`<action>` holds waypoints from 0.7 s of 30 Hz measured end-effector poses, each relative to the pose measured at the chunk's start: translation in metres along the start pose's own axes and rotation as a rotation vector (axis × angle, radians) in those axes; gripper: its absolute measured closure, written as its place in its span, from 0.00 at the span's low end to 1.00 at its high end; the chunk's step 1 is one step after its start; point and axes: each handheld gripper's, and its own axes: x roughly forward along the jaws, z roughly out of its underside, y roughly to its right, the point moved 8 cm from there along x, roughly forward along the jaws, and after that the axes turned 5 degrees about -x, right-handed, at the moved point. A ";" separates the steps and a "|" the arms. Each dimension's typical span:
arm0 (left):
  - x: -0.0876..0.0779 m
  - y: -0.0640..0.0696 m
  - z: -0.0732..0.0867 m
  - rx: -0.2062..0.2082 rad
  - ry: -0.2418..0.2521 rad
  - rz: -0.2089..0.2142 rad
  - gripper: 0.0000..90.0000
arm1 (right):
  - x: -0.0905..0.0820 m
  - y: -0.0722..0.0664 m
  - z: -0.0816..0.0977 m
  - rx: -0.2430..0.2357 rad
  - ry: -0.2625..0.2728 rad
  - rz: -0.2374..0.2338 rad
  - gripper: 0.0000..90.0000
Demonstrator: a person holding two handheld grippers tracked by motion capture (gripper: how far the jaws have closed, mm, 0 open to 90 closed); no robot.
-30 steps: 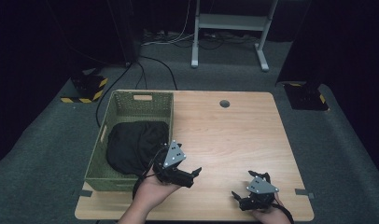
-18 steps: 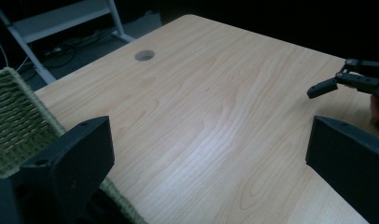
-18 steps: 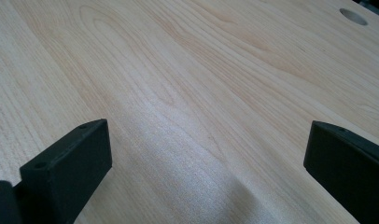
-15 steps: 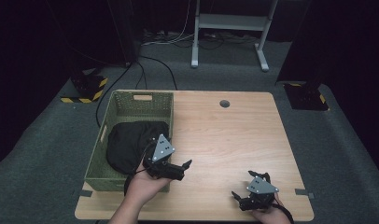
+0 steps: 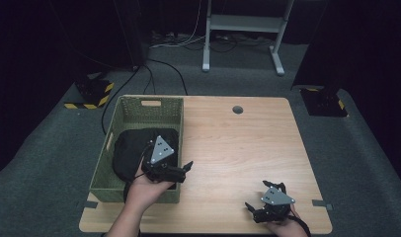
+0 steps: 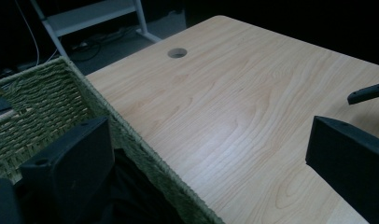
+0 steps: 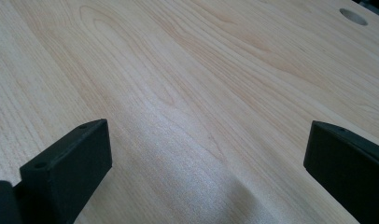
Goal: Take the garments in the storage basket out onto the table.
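Left gripper (image 5: 176, 170) has slid leftward over the last second, from out above the bare wood to the basket's (image 5: 139, 109) near right corner. It now hangs right over the woven rim: in the left gripper view one jaw sits above the inside of the basket, the other above the tabletop (image 5: 238, 143), rim running between them. Jaws spread wide, released, nothing between them.

Black cloth (image 5: 132, 150), a bag or a garment, can't tell which, lies bunched in the near half of the basket, just below and to the left of the left gripper. No contact yet as far as I can see; the dark fabric (image 6: 131, 196) shows under the near jaw in the left gripper view, close but apart.

Right gripper (image 5: 267, 207) hasn't moved: parked at the near right edge of the tabletop, well apart from the basket, jaws also wide and empty, only wood grain ahead of it in the right gripper view.

Read: the left hand looks to be lining up on the cloth, reach step, pickup not begun. Next it would need to clear the rim and drop into the basket, else a jaw catches the weave. Right side idle for now.
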 end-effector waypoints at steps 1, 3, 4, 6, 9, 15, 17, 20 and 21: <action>0.000 -0.002 0.000 -0.003 -0.001 -0.003 0.01 | 0.000 0.000 0.000 0.000 0.000 0.000 0.01; 0.001 -0.006 -0.001 -0.003 -0.001 -0.010 0.01 | 0.000 0.000 0.000 -0.002 -0.001 0.001 0.01; 0.001 -0.008 -0.001 -0.004 -0.002 -0.015 0.01 | 0.000 0.000 0.000 -0.003 -0.001 0.001 0.01; 0.002 -0.012 -0.002 -0.005 -0.001 -0.023 0.01 | 0.000 0.000 0.000 -0.003 0.000 0.001 0.01; 0.003 -0.018 -0.004 -0.010 -0.001 -0.034 0.01 | 0.000 0.000 0.000 -0.003 -0.001 0.000 0.01; 0.005 -0.029 -0.008 -0.015 0.002 -0.054 0.01 | 0.000 0.000 0.000 -0.004 0.000 -0.001 0.01; 0.005 -0.032 -0.010 -0.017 0.005 -0.061 0.01 | 0.000 0.000 0.000 -0.005 0.000 0.000 0.01; 0.006 -0.038 -0.011 -0.021 0.009 -0.074 0.01 | 0.000 -0.001 0.000 -0.006 0.001 -0.001 0.01; 0.007 -0.040 -0.011 -0.020 0.007 -0.078 0.01 | 0.000 -0.001 0.000 -0.005 0.001 -0.001 0.01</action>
